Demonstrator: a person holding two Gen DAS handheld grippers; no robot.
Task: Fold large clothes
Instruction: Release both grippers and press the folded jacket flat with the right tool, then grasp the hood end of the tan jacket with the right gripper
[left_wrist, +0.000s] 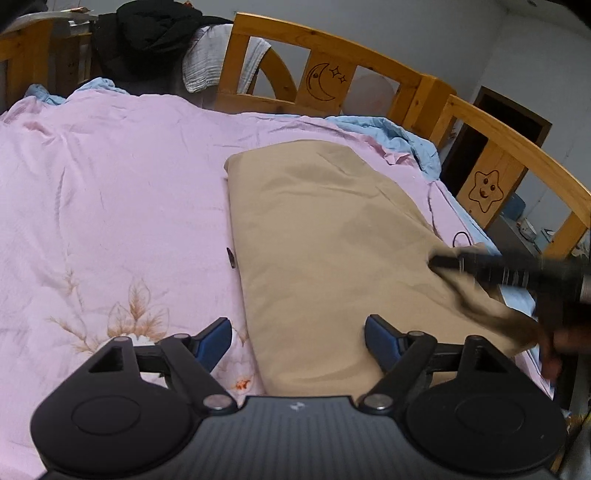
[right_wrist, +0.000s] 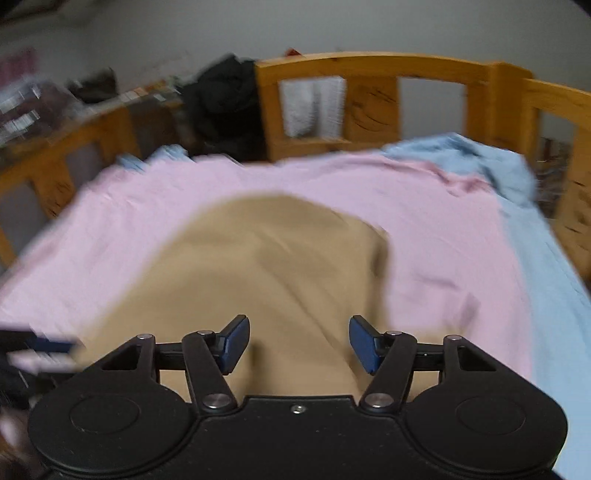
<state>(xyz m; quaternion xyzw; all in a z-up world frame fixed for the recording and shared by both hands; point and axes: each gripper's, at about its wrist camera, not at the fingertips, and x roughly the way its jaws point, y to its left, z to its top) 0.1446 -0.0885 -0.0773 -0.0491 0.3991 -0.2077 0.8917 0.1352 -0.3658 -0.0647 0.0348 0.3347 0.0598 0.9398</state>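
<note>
A tan garment (left_wrist: 332, 236) lies folded into a long slab on the pink quilt (left_wrist: 110, 192). My left gripper (left_wrist: 297, 341) is open and empty, hovering over the garment's near left edge. My right gripper shows blurred at the right of the left wrist view (left_wrist: 439, 263), its tip at the garment's right side. In the right wrist view, which is motion-blurred, my right gripper (right_wrist: 299, 343) is open over the tan garment (right_wrist: 266, 266), with nothing between its pads. The left gripper shows faintly at that view's left edge (right_wrist: 40, 347).
A wooden bed rail (left_wrist: 332, 51) with moon and star cut-outs runs along the far and right sides. Black clothing (left_wrist: 147, 37) and a white towel (left_wrist: 207, 62) hang over the rail. A light blue sheet (right_wrist: 517, 192) lies bunched at the far right.
</note>
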